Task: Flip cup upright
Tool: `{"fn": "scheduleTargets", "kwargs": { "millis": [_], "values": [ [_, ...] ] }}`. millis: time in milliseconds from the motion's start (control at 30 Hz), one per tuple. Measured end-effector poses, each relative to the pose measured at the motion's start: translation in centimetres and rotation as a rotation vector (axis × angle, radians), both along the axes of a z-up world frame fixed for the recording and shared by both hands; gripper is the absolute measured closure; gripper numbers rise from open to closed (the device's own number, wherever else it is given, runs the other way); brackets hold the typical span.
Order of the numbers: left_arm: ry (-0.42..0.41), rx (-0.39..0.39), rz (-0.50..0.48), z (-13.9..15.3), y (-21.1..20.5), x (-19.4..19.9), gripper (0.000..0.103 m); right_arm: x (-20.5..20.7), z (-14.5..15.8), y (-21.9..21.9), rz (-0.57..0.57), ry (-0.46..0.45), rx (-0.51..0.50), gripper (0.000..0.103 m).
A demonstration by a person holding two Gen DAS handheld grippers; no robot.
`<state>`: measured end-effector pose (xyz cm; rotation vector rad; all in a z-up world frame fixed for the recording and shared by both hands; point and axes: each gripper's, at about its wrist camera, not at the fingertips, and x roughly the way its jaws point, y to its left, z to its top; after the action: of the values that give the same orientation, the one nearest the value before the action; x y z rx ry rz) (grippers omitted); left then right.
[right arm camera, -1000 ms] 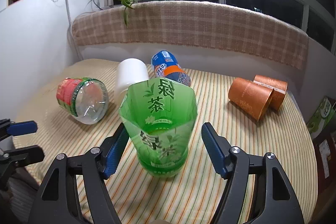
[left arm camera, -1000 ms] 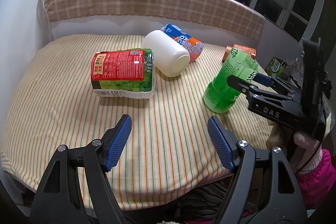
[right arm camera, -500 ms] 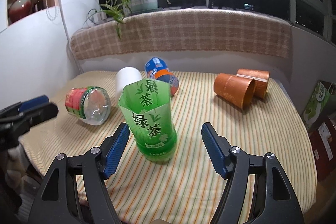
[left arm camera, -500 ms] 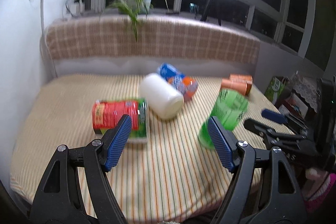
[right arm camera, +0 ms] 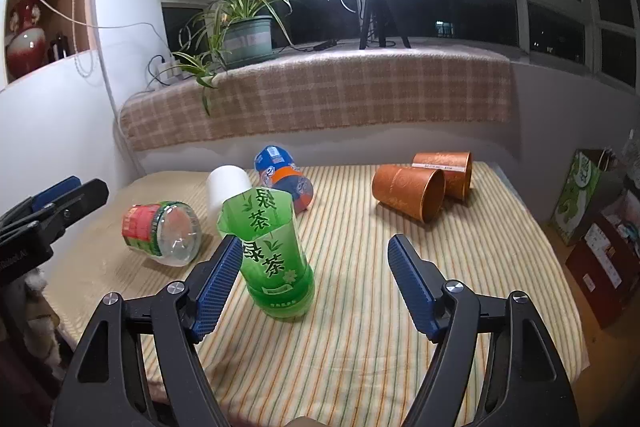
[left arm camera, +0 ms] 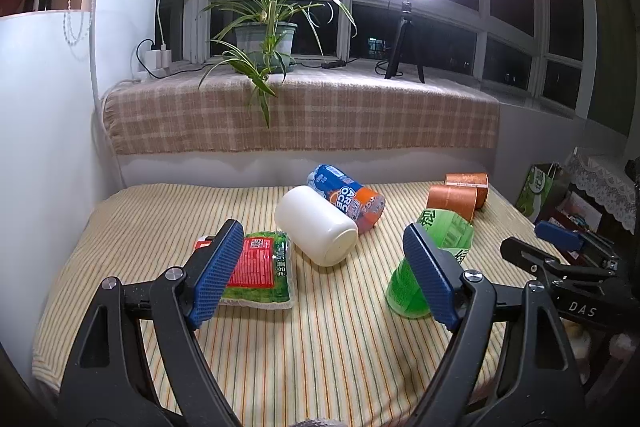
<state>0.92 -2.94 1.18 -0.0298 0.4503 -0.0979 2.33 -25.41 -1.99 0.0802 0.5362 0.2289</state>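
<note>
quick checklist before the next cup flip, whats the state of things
1. Green cup upright, mouth up: ok.
2. Right tongs open, holding nothing: ok.
3. Left tongs open, holding nothing: ok.
4. White cup on its side: not ok, needs flipping.
5. Two orange cups on their sides, one close behind the other: not ok; touching or apart, cannot tell.
6. White cup free of blue can behind it: cannot tell, they look very close.
</note>
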Motion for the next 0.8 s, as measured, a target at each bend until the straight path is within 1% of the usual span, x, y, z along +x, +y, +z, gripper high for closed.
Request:
{"fn": "scheduleTargets", "kwargs": {
  "millis": [33,100,233,267,300,467,667,800],
  "values": [
    [0.000,0.002,0.001,0.0,0.0,0.0,0.018,-0.2,0.0,0.1,-0.007,-0.007,-0.003,0.025],
    [-0.006,0.007,0.007,-0.1,0.0,0.0,0.011,-0.4,0.2,0.1,-0.016,-0.021,-0.001,0.023],
    [-0.038,0.008,0.027,0.1,0.2,-0.2,0.009,-0.6,0.7,0.0,-0.039,-0.049,0.000,0.023],
    [-0.049,0.012,0.036,0.2,0.3,-0.3,0.003,-0.7,0.8,0.0,-0.044,-0.055,-0.001,0.022],
    [-0.059,0.013,0.041,0.3,0.3,-0.4,0.000,-0.7,0.9,-0.1,-0.053,-0.063,-0.003,0.022],
    [-0.112,0.009,0.069,0.7,0.7,-0.8,0.000,-1.2,1.4,-0.3,-0.096,-0.114,-0.005,0.020],
    [-0.119,0.020,0.077,0.8,0.6,-0.8,0.000,-1.5,1.7,-0.7,-0.144,-0.148,0.002,0.017],
    [-0.119,0.019,0.078,0.8,0.6,-0.8,0.000,-1.4,1.6,-0.9,-0.157,-0.152,0.005,0.015]
  ]
}}
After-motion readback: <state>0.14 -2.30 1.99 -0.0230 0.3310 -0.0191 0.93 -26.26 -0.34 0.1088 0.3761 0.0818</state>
